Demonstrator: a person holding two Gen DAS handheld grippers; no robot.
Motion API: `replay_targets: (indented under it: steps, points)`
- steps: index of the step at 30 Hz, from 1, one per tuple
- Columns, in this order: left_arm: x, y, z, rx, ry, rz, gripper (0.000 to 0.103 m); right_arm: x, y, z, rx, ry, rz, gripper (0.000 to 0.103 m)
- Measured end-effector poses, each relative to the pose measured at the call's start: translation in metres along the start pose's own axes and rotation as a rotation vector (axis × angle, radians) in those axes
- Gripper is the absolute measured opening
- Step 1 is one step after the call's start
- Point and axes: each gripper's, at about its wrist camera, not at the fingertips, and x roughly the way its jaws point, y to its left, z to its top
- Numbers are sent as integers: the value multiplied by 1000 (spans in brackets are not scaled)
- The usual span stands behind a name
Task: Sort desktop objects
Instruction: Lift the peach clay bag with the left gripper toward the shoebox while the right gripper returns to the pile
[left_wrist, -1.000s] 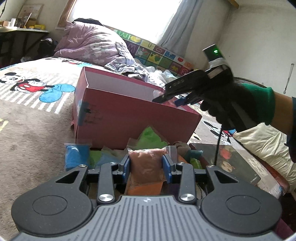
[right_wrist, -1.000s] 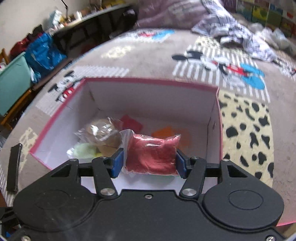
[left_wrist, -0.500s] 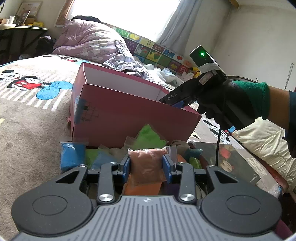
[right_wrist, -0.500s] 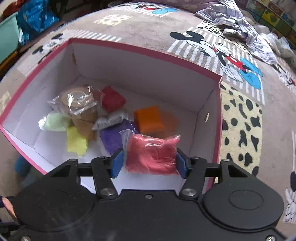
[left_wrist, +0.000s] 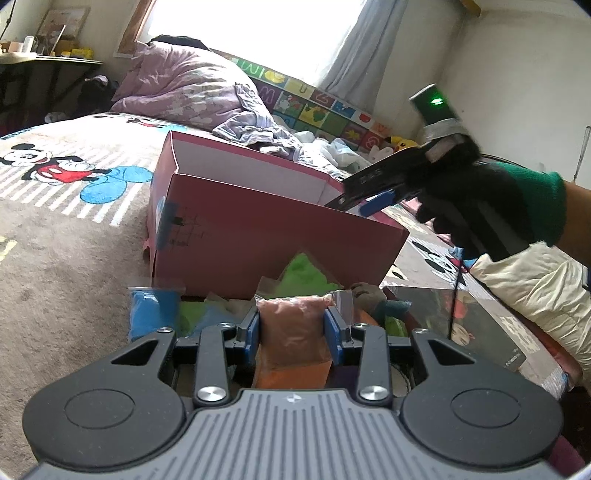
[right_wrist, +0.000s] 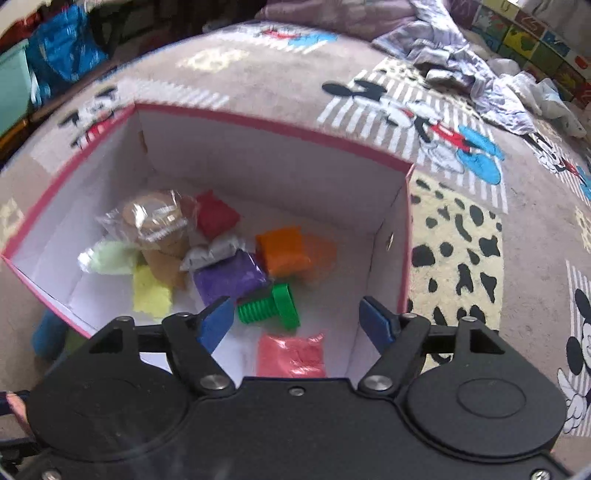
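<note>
**Bags of coloured sand going into the pink box**

On a plush cartoon-print blanket (left_wrist: 55, 229), a pink cardboard box (left_wrist: 258, 236) with matte white inner walls is sitting open-topped. Inside it, seen from the right wrist camera, soft crinkly plastic bags are lying in a loose heap: a red bag (right_wrist: 214, 214), an orange bag (right_wrist: 282, 251), a purple bag (right_wrist: 229, 277), a pale green bag (right_wrist: 109, 256), a yellow bag (right_wrist: 151, 291) and a whitish-grey bag (right_wrist: 212, 249), all looking granular and pillow-shaped. A tan roll in clear wrap (right_wrist: 155, 218) is resting among them, and a hard, ribbed green plastic bolt (right_wrist: 271, 306) is lying on its side near the box's near wall. A coral-red bag (right_wrist: 291, 354) is lying flat on the box floor just below the right gripper (right_wrist: 297, 317), whose blue-padded jaws are standing wide apart over the box, touching nothing. A black-and-green gloved hand (left_wrist: 487, 206) is gripping its handle above the box rim.

Outside the box, against its near wall, more bags are lying in a pile: a blue bag (left_wrist: 153, 314) and a bright green bag (left_wrist: 304, 275) among them. The left gripper (left_wrist: 293, 328) is squeezing a salmon-pink bag (left_wrist: 293, 325) between its blue pads, jaws drawn in snug against both sides of the bag.
</note>
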Motion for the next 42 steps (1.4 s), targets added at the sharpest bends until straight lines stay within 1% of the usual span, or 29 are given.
replay_targets:
  steps: [4, 6, 8, 10, 15, 20, 23, 28, 32, 37, 42]
  points:
    - [0, 0, 0, -1, -2, 19, 35, -28, 4, -14, 10, -103, 25, 78]
    - [0, 1, 0, -3, -1, 32, 35, -41, 2, -24, 51, -145, 74, 79]
    - [0, 3, -1, -7, 1, 45, 35, -53, 3, -36, 79, -190, 93, 79]
    - [0, 4, -1, -10, 1, 58, 35, -66, 7, -49, 79, -235, 110, 80]
    - [-3, 9, 0, -16, -4, 88, 35, -85, 20, -89, 92, -302, 147, 81]
    - [0, 9, -2, -10, 4, 118, 35, -81, 33, -131, 123, -322, 168, 82]
    - [3, 7, -3, 2, 14, 136, 35, -69, 39, -154, 175, -306, 216, 82]
    - [4, 2, -4, 15, 17, 163, 35, -57, 53, -183, 135, -321, 202, 83]
    - [-7, -5, 3, 21, -23, 186, 35, -46, 61, -192, 96, -344, 216, 82]
    - [-25, -17, 15, 29, -77, 200, 35, -40, 72, -212, 94, -392, 249, 82]
    - [-30, -36, 29, 61, -118, 218, 35, -39, 78, -224, 65, -411, 260, 83]
